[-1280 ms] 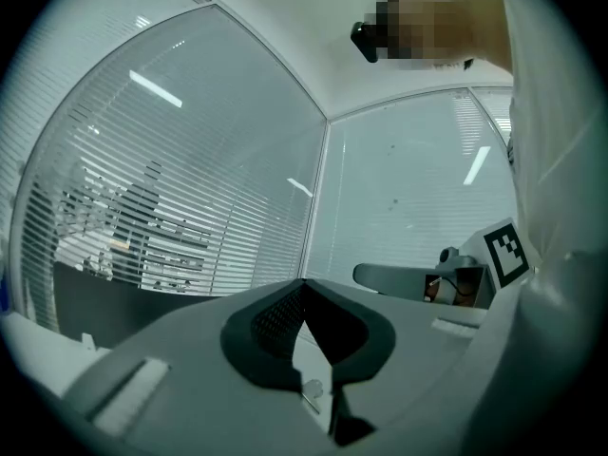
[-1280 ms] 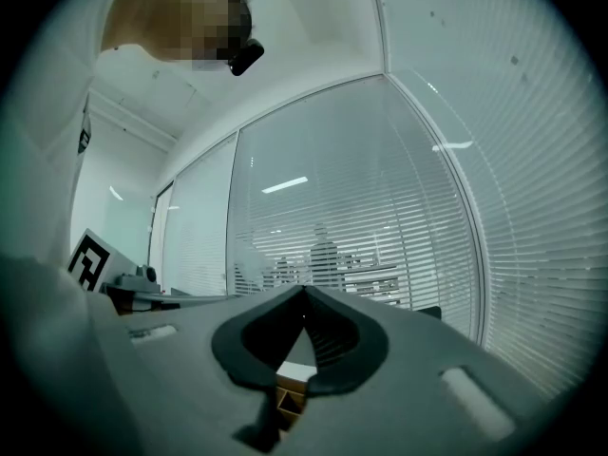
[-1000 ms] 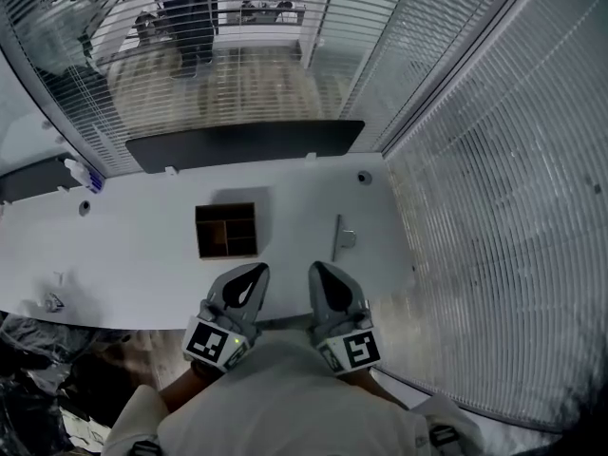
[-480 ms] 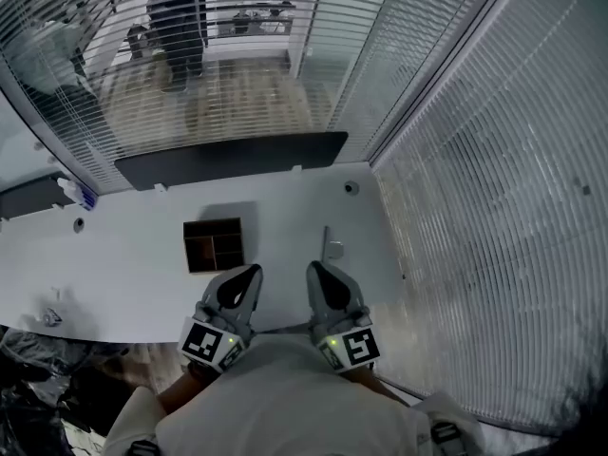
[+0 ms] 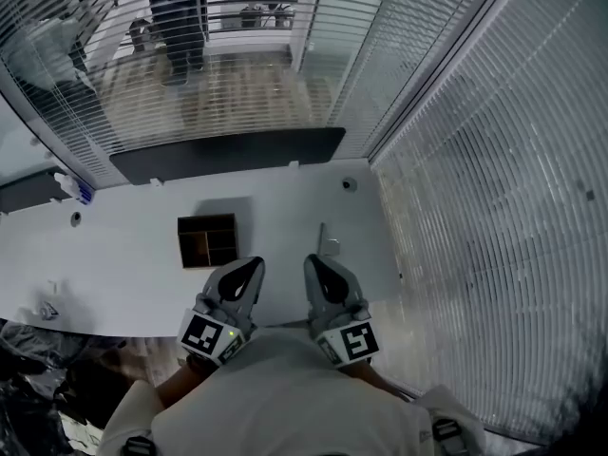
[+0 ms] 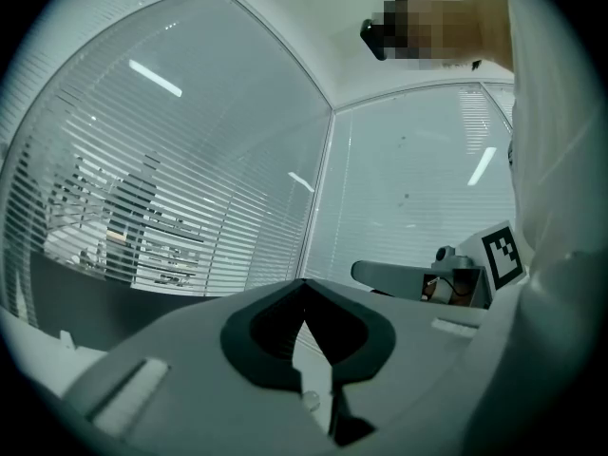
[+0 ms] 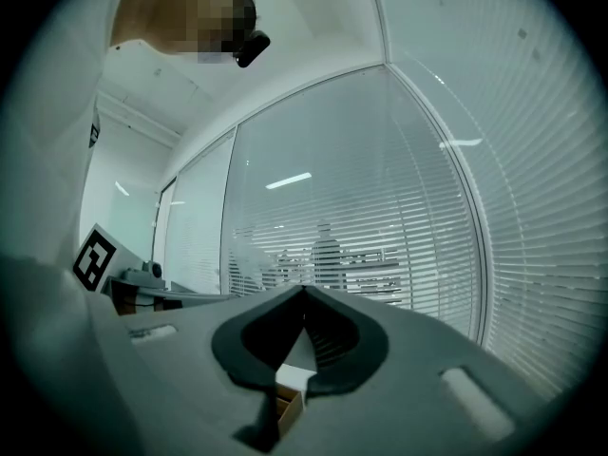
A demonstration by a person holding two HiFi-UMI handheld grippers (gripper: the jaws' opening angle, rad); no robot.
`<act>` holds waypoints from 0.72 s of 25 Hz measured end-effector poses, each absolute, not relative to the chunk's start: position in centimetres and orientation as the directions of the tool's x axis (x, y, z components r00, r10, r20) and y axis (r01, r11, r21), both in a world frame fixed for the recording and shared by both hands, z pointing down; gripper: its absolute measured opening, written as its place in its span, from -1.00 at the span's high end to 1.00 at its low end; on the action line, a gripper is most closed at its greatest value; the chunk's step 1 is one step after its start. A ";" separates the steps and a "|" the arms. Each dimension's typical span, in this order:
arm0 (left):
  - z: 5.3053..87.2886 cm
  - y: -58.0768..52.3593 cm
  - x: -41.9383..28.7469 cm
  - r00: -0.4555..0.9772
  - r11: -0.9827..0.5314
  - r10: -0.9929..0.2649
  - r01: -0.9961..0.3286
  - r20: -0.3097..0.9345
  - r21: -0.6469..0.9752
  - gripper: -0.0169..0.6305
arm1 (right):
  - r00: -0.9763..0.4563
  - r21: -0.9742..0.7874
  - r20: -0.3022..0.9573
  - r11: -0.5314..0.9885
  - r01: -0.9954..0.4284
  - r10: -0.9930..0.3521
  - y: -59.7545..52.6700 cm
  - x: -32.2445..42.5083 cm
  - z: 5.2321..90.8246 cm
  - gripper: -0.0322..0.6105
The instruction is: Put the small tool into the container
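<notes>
Jaws together on both sides, nothing between them. The left hand-held gripper and the right hand-held gripper sit side by side at the near edge of the white surface, tips pointing towards the far edge, each one pinched to a closed point in its own view. They are held close in against the person's pale top, marker cubes facing up.

Now the task's things. The slim grey metal tool lies flat on the surface, towards the right edge, its length running from near edge to far edge with a small lighter head on its right side. In the head view its near end shows just beside the right hand-held gripper's tips; whether they touch I cannot tell.

The dark brown square wooden container, split into compartments, stands on the surface to the left of the tool, with bare white between the two, and just beyond the left hand-held gripper.

Along the far edge runs a long black panel. Glass walls with slatted blinds close in the far and right sides, and a person in dark clothes stands beyond the glass.
</notes>
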State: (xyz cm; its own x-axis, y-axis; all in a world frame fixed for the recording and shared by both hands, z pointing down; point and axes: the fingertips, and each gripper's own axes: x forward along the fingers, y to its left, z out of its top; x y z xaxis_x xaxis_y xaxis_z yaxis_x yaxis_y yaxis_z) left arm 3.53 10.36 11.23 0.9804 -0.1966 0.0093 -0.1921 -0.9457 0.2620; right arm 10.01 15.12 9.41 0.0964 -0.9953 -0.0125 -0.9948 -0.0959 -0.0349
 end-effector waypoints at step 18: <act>14.5 11.3 9.0 0.990 -0.954 -0.105 -0.127 0.093 0.272 0.94 | 0.157 -0.072 0.115 -0.166 -0.984 -0.981 16.4 15.3 13.6 0.90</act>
